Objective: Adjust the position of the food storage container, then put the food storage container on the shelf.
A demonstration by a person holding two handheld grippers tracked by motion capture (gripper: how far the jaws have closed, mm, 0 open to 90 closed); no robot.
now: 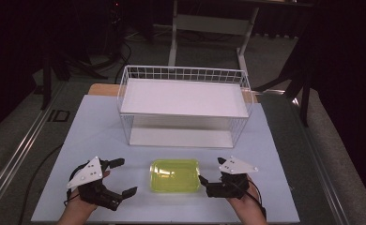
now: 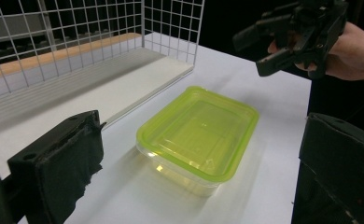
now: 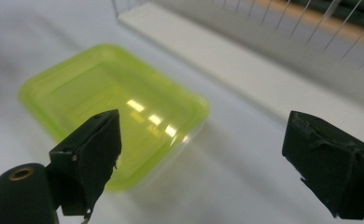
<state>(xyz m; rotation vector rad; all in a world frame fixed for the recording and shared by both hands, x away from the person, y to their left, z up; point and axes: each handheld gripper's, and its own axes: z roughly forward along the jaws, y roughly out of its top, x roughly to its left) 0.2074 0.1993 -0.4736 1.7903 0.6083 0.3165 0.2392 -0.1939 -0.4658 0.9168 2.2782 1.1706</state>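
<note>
High view showed the clear rectangular plastic container with a lime-green lid (image 1: 175, 175) on the pale table (image 1: 275, 154), between the left gripper (image 1: 120, 177) and right gripper (image 1: 212, 174), both jaws apart. It looked light, stiff and slippery; gripping its short-end rims seemed safest.

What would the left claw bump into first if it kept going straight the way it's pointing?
Most likely the yellow-green box. The left claw is open and points across the table at the box's near side, with bare table between. Depth is hard to judge, so it might skim over the lid.
</note>
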